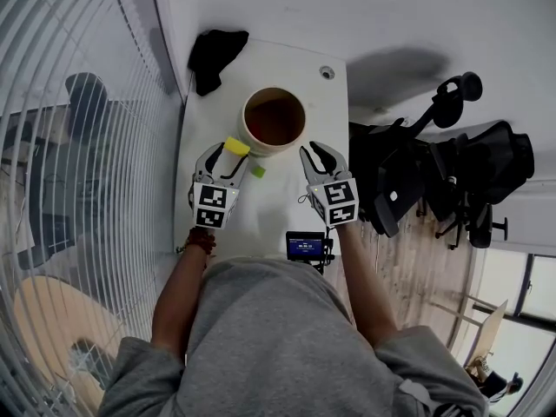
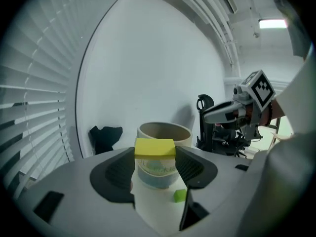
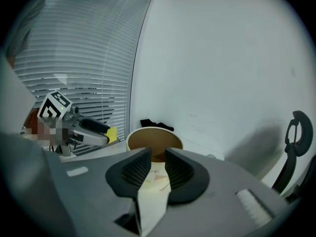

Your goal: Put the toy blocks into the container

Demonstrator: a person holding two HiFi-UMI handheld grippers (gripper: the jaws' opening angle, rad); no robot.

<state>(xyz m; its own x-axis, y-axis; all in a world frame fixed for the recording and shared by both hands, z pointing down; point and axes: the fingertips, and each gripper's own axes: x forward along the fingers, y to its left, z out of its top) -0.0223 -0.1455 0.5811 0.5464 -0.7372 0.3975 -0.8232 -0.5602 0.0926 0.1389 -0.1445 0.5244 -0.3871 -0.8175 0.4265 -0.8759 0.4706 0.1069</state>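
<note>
Left gripper [image 2: 154,155] is clamped on a yellow square toy block [image 2: 154,148], held up just beside the round tan container [image 1: 244,122], prob. to drop it in. Right gripper [image 3: 153,164]: jaws slightly apart, empty, near the container's other side. Small green block [image 1: 258,171] lies on the white surface [image 1: 261,211] btwn the grippers. Black cloth [image 1: 215,55] lies beyond; nothing in the way.

Head view is evenly bright for you: daylight comes through the blinds [image 1: 61,102] on the left, and the white table [image 1: 217,120] is close to blown out. There's a soft shadow [image 1: 395,63] beyond the office chairs [image 1: 469,163]. Both gripper views show heavy fisheye, with black vignetted corners and bent straight lines. The ceiling light [image 2: 272,22] glares at top right of the left gripper view. The close foreground is soft in both.
</note>
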